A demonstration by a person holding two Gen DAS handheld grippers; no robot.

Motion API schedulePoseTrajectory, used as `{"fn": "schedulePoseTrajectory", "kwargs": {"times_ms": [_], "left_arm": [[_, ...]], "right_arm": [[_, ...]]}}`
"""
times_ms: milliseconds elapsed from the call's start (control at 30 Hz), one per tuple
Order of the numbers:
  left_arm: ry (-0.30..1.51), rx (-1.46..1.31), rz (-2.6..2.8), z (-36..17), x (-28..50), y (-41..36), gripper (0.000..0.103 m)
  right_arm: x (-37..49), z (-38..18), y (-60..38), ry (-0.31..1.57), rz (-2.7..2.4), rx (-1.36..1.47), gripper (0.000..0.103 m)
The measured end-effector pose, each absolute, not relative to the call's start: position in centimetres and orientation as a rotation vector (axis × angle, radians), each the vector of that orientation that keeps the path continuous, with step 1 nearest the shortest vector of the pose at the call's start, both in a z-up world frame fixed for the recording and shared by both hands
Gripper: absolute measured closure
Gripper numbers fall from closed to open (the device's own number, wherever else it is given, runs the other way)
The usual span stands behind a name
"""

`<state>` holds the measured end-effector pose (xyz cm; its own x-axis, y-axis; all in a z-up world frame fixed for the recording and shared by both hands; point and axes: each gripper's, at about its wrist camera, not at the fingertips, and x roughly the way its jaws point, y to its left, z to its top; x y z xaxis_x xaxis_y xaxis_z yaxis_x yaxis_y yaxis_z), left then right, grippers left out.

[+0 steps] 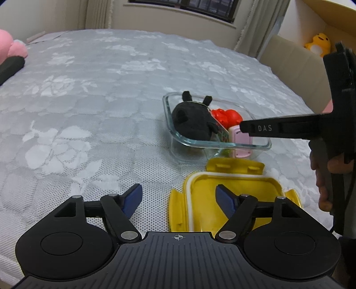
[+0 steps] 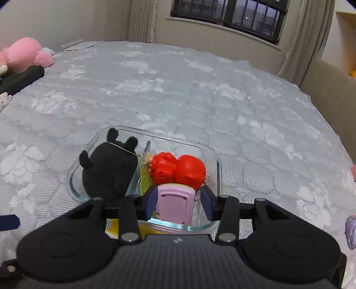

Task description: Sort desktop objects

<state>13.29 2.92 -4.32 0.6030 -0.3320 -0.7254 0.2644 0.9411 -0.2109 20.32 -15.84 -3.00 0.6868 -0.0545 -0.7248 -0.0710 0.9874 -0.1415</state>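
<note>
Where curtains (image 2: 142,20) hang, floral bedspread (image 1: 115,93).

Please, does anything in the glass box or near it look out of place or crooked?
Nothing is spilled or broken. The pink gadget stands on end against the near wall of the glass box, between the open right tongs, not lying flat like the black plush toy and red toy. The yellow lid lies upside down beside the box.

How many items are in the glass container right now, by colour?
In the glass container:
Black: 1, plush toy
Red: 1, plastic toy
Pink: 1, small device, between the right gripper fingers
Green: 1, flat item, mostly hidden
Total: 4
</note>
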Motion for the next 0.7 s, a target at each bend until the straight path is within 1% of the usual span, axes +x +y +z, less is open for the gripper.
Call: {"fn": "schedulePoseTrajectory", "kwargs": {"times_ms": [367, 533, 700], "left_arm": [[0.862, -0.072, -0.359, -4.5, 13.2, 2.5, 0.022], [0.869, -0.071, -0.362, -4.7, 13.3, 2.4, 0.019], [0.874, -0.069, -0.371, -5.0, 13.4, 2.3, 0.018]], "right_arm": [[20.6, -3.5, -16.1, 0.832, -0.010, -0.161, 0.054], [20.8, -4.0, -16.4, 0.848, -0.008, -0.147, 0.054], [20.9, -4.6, -16.3, 0.856, -0.006, -0.148, 0.050]]}}
